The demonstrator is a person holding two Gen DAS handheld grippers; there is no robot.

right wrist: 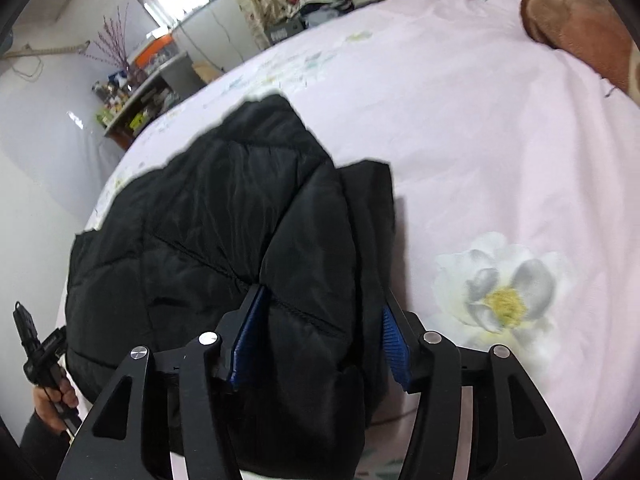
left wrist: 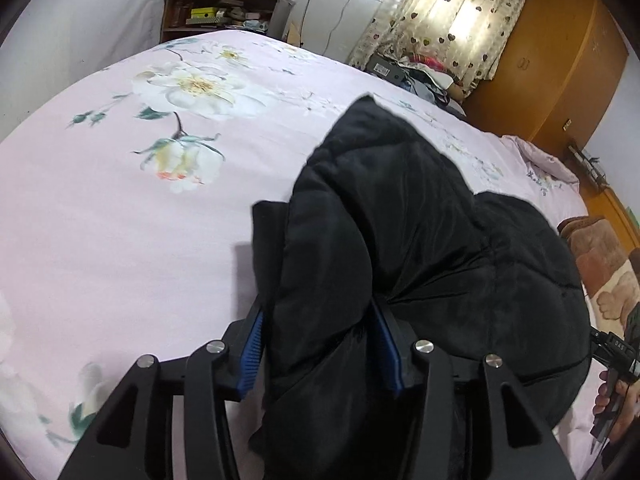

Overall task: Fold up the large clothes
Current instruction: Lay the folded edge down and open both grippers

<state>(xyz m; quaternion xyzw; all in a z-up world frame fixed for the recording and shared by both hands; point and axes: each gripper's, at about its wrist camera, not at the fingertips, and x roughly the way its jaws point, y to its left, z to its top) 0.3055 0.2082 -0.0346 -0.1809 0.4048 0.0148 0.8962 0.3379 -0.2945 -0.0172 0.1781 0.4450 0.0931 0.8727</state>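
**A:** While both claws straddle it, where does the black puffer jacket (left wrist: pixel 400 240) lie?

**B:** Bunched on the pink floral bed (left wrist: pixel 120 240), near its edge. The left claw (left wrist: pixel 320 344) and right claw (right wrist: pixel 316 340) each have a thick fold between their blue pads, jaws spread, seemingly released (contact is hard to judge).

**A:** Which step?

**B:** Probably letting go after laying a fold. Next: draw back clear of the jacket, then regrip an outer edge.
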